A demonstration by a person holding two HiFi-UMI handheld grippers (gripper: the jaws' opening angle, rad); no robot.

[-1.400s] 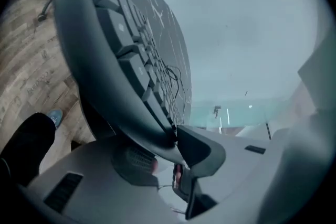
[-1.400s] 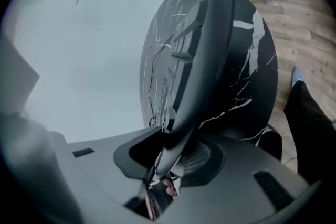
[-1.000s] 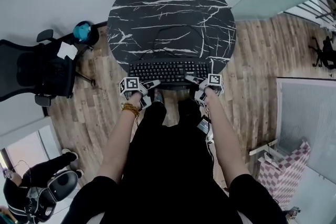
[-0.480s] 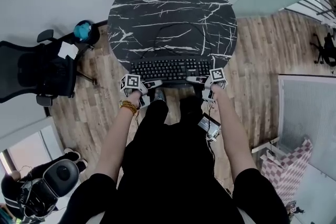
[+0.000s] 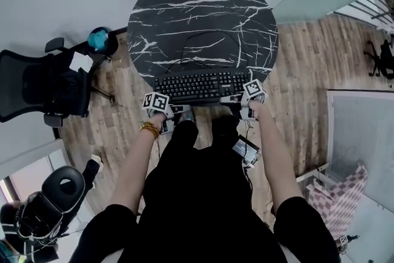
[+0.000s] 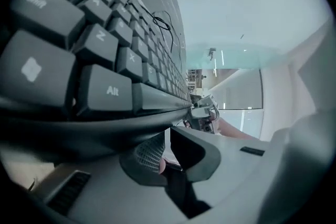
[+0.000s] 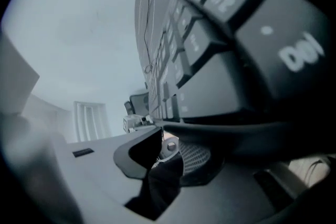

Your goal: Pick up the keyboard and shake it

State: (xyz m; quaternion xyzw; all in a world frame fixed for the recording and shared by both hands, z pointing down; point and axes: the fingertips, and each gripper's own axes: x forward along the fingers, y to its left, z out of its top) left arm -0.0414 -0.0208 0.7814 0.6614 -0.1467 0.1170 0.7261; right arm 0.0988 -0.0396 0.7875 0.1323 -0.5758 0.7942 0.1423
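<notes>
The black keyboard [image 5: 200,84] lies across the near edge of the round black marble table [image 5: 203,15], its left end slightly lower. My right gripper [image 5: 229,98] is shut on its front right edge; in the right gripper view the keyboard [image 7: 236,60] fills the upper right above the right gripper [image 7: 168,139]. My left gripper [image 5: 178,109] sits just below the front left edge. In the left gripper view the left gripper [image 6: 168,139] is closing to a thin slit with nothing in it, and the keyboard [image 6: 105,60] runs past above one finger.
The keyboard's cable [image 5: 203,40] loops over the table. A black office chair [image 5: 43,86] and a blue object [image 5: 97,39] stand at the left. A person [image 5: 37,218] is at the lower left, a checked rug [image 5: 332,194] at the right.
My left gripper has dropped back from the keyboard's front edge toward me and come off it. The keyboard's left end has sunk a little. The right gripper keeps its hold.
</notes>
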